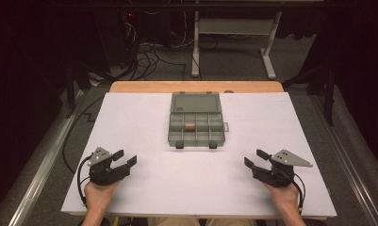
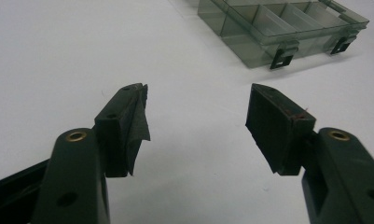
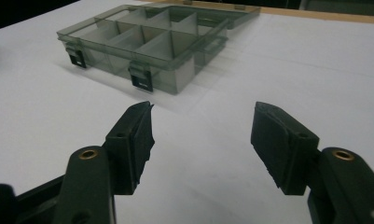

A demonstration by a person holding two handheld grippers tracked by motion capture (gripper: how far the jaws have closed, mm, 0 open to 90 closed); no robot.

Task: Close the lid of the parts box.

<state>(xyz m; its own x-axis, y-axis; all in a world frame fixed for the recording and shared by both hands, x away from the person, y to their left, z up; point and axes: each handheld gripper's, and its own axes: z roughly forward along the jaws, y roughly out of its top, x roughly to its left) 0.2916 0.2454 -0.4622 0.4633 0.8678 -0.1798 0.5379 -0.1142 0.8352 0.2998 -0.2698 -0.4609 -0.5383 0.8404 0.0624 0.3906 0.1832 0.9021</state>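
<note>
**Organiser box open at bench centre; both grippers empty and apart**

The organiser box (image 1: 196,125), a grey translucent case with its lid (image 1: 196,102) folded back flat toward the far edge, lay on the white bench (image 1: 144,188) near its middle, closer to the far side. Its tray was divided into small compartments. 1 small brownish object (image 1: 190,126) sat in a compartment of the middle row; what it was could not be told. 2 dark latches (image 1: 179,145) hung from the near wall of the tray, seen also in the left gripper view (image 2: 282,58) and the right gripper view (image 3: 141,79).

The left gripper (image 1: 125,157) was held in the person's left hand (image 1: 99,193) at the near left of the bench, well apart from the box. Its jaws stood wide apart with nothing between them, over bare white surface, as the left gripper view (image 2: 196,123) confirmed. The box (image 2: 278,28) lay ahead and to the upper right in that view.

The right gripper (image 1: 255,157) was held in the right hand (image 1: 285,195) at the near right, likewise well apart from the box. Its jaws also stood wide apart and empty (image 3: 201,135), with the box (image 3: 152,42) ahead and to the upper left.

Both grippers pointed inward toward the bench's middle. A cable (image 1: 80,172) trailed from the left gripper.
</note>
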